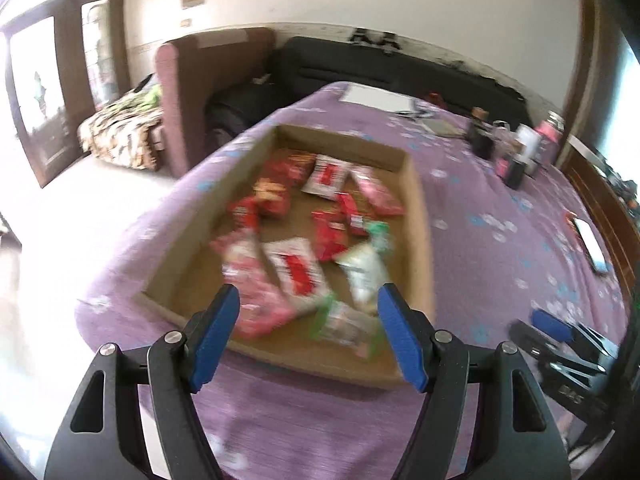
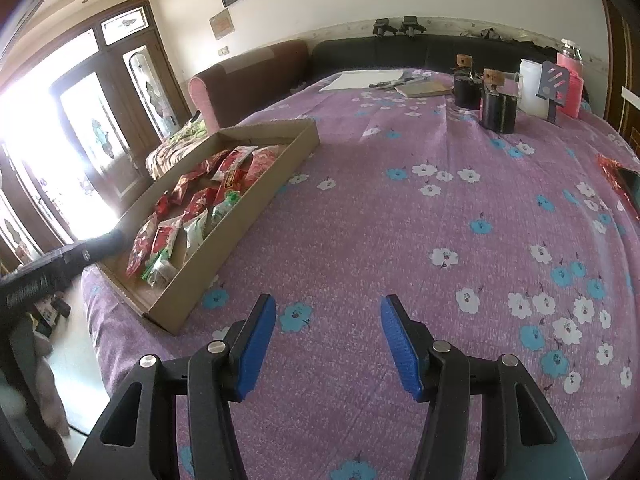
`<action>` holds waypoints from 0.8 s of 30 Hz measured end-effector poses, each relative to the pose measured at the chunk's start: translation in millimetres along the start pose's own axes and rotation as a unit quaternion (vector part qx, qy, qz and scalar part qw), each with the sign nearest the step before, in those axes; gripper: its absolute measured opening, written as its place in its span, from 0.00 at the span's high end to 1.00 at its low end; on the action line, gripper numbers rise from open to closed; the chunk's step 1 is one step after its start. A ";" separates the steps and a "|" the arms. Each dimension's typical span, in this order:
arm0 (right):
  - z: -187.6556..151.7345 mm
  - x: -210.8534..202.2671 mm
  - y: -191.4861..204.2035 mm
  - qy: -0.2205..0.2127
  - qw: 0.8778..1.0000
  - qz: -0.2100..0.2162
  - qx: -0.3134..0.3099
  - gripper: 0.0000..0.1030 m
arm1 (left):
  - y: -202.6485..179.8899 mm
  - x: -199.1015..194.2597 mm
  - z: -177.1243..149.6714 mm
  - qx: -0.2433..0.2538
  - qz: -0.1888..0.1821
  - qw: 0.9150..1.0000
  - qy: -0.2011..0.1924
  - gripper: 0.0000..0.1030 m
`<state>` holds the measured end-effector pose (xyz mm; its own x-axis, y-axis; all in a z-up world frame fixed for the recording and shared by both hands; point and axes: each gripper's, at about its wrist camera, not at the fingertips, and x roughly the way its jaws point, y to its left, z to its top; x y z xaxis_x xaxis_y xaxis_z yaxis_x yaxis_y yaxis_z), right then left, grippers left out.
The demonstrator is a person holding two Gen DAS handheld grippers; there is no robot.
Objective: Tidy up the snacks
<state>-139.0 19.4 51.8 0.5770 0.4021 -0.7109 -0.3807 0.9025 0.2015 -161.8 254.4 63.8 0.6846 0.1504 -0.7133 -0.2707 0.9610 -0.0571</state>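
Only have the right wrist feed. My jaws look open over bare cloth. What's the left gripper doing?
Observer: The left gripper is open and empty, hovering above the near end of the cardboard tray.
Operator: What lies right under it?
Observer: Between its fingers show a pink packet, a white packet with a red label and a green-edged packet; the picture is blurred, so no print is legible.
Operator: Anything right of the tray that I miss?
Observer: A phone lies by the far right edge of the purple floral cloth.
Operator: Does the left view see me?
Observer: Yes, the right gripper shows at its right edge, open.
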 end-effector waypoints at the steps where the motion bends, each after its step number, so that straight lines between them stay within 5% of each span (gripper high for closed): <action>1: 0.1 1.3 0.1 0.003 1.000 -0.001 0.000 0.45 | 5.0 4.1 3.6 0.004 0.013 1.000 0.003 0.31; 6: -0.4 5.6 3.2 0.012 1.000 -0.006 -0.007 0.45 | 9.5 34.6 26.9 0.069 0.080 0.994 0.031 0.31; 10: -0.5 5.8 0.1 0.009 1.000 -0.003 0.004 0.45 | -0.9 75.4 36.5 0.128 0.130 0.980 0.074 0.31; 13: -0.4 6.4 -7.6 0.010 1.000 0.005 0.023 0.43 | -4.3 93.4 35.8 0.147 0.119 0.976 0.106 0.30; 18: -0.7 7.3 -15.8 0.014 0.999 0.019 0.045 0.41 | -2.3 76.5 64.5 0.130 0.083 0.985 0.073 0.31; 24: -0.9 8.5 -15.8 0.016 0.998 0.028 0.047 0.41 | -15.4 116.8 116.8 0.155 0.173 0.972 0.038 0.30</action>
<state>-128.7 8.5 42.0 0.5332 0.4482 -0.7175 -0.3416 0.8900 0.3021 1.4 284.2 62.9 0.5338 0.4716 -0.7018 -0.2517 0.8810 0.4006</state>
